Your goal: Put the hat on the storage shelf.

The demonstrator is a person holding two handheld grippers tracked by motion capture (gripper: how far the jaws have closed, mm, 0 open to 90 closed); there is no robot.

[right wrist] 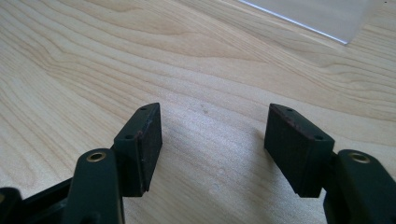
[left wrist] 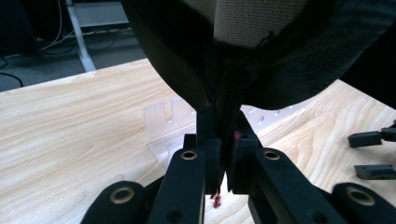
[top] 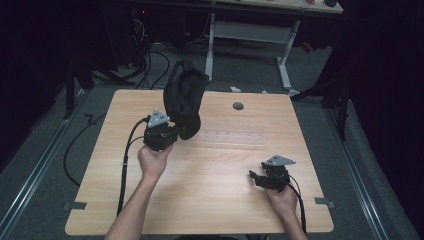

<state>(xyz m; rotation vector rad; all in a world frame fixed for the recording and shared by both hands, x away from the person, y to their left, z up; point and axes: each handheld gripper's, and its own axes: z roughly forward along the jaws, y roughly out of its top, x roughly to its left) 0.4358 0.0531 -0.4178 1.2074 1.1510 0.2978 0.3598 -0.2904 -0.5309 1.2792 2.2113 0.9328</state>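
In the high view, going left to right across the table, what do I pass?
Left gripper clamped on the black bag → round hole in the table top → right gripper, jaws open over bare wood. The clear plastic stand between them is too faint there to place.

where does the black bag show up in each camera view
High view: black bag upper left of centre, lifted by the left gripper.
Left gripper view: across the top, pinched between the jaws.
Right gripper view: none there.
Shared landmark: the clear plastic stand.
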